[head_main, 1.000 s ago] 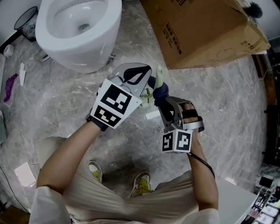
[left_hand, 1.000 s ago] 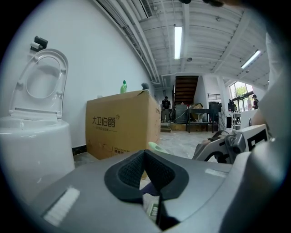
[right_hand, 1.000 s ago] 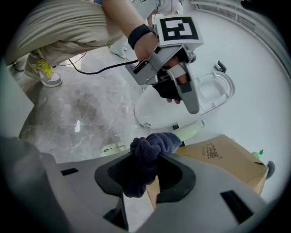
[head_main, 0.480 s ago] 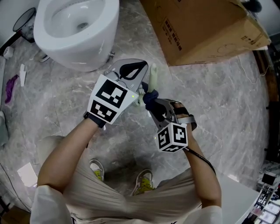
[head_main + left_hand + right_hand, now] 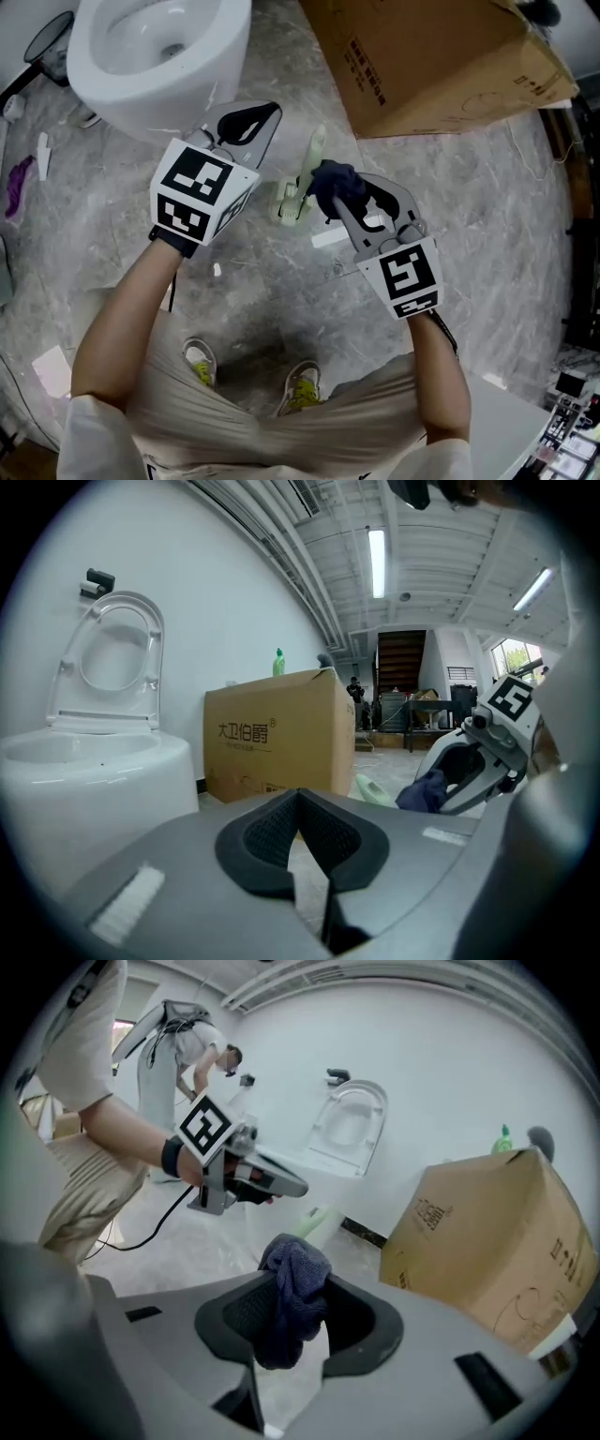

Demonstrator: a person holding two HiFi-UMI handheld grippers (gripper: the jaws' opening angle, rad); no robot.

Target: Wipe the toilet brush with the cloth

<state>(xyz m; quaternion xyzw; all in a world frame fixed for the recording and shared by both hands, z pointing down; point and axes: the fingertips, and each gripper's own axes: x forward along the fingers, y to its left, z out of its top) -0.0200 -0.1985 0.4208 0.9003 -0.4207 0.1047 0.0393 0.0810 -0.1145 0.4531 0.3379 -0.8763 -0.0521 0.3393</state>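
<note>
The pale green toilet brush (image 5: 304, 178) lies on the marble floor between my two grippers; it also shows as the brush (image 5: 377, 789) and the brush (image 5: 315, 1222). My right gripper (image 5: 330, 192) is shut on a dark blue cloth (image 5: 334, 178), bunched between its pads and held right beside the brush. From the right gripper view the cloth (image 5: 293, 1274) hangs out of the gripper (image 5: 298, 1286). My left gripper (image 5: 267, 112) is off to the brush's left, apart from it, jaws shut with nothing in them (image 5: 300, 795).
A white toilet (image 5: 159, 47) stands at the upper left with its seat up. A big cardboard box (image 5: 441, 56) fills the upper right. A white strip (image 5: 333, 236) lies on the floor below the cloth. My shoes (image 5: 305, 384) are underneath.
My left gripper has swung left, away from the brush and the right gripper. The right gripper, still holding the cloth, has turned and shifted slightly right.
</note>
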